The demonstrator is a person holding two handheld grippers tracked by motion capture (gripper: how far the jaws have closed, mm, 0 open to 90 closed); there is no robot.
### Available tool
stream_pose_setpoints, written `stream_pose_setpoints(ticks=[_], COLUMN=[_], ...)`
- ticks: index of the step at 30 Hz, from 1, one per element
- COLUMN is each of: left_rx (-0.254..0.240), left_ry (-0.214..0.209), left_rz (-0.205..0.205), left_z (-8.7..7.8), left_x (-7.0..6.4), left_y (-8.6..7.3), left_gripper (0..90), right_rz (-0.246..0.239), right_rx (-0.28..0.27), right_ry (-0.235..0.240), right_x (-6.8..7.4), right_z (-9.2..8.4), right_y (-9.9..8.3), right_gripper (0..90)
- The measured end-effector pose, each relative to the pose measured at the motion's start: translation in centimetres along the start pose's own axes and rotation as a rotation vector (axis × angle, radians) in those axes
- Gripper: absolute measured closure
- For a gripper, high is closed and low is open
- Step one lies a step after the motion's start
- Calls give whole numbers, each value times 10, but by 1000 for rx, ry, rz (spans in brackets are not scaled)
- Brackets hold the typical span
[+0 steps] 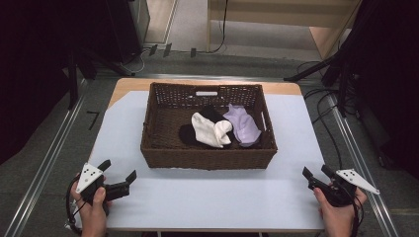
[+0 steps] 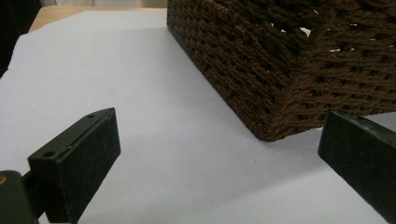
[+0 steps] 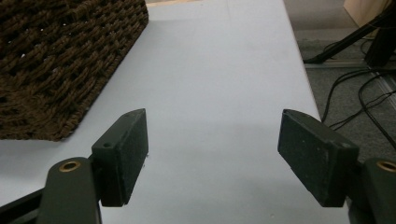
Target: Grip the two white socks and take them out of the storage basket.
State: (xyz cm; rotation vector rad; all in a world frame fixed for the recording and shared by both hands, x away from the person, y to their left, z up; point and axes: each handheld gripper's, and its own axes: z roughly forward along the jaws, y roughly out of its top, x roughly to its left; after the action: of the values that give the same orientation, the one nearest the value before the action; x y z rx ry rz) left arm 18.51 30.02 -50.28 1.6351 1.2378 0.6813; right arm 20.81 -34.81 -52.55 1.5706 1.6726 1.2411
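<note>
Basket (image 1: 163, 148) mid-table holds white sock (image 1: 210, 131), lilac sock (image 1: 243, 126), and a black one (image 1: 187, 134) partly buried. Left gripper (image 1: 117, 172) and right gripper (image 1: 317, 174) flank it, jaws released, empty.

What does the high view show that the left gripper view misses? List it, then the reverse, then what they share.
High view alone: the basket's inside, holding a white sock, a lilac sock and a dark garment; also the right gripper, open.

Left gripper view alone: the weave at the basket's near corner up close, with light coming through gaps in it.

Both: the brown wicker basket, the pale table cover, and the left gripper, open and empty.
</note>
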Motion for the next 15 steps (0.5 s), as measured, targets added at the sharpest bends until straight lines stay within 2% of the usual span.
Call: stream_pose_setpoints(ticks=[2, 3, 10, 11, 13, 14, 15], left_rx=[-1, 1, 4, 4, 7, 7, 6], left_ry=[-2, -1, 3, 3, 3, 3, 3], left_rz=[-3, -5, 1, -3, -1, -1, -2], left_z=[0, 0, 1, 1, 1, 1, 1], left_x=[0, 0, 0, 0, 0, 0, 0], left_y=[0, 0, 0, 0, 0, 0, 0], left_gripper=[0, 0, 0, 0, 0, 0, 0], right_rz=[2, -20, -53, -61, -71, -93, -93], right_rx=[2, -1, -5, -4, -3, 2, 2], right_ry=[-6, -13, -31, -30, -24, 5, 5], right_x=[1, 2, 3, 4, 4, 4, 4], right_z=[0, 1, 2, 3, 5, 8, 8], right_y=[0, 1, 3, 5, 6, 11, 11], right_gripper=[274, 296, 310, 346, 362, 405, 405])
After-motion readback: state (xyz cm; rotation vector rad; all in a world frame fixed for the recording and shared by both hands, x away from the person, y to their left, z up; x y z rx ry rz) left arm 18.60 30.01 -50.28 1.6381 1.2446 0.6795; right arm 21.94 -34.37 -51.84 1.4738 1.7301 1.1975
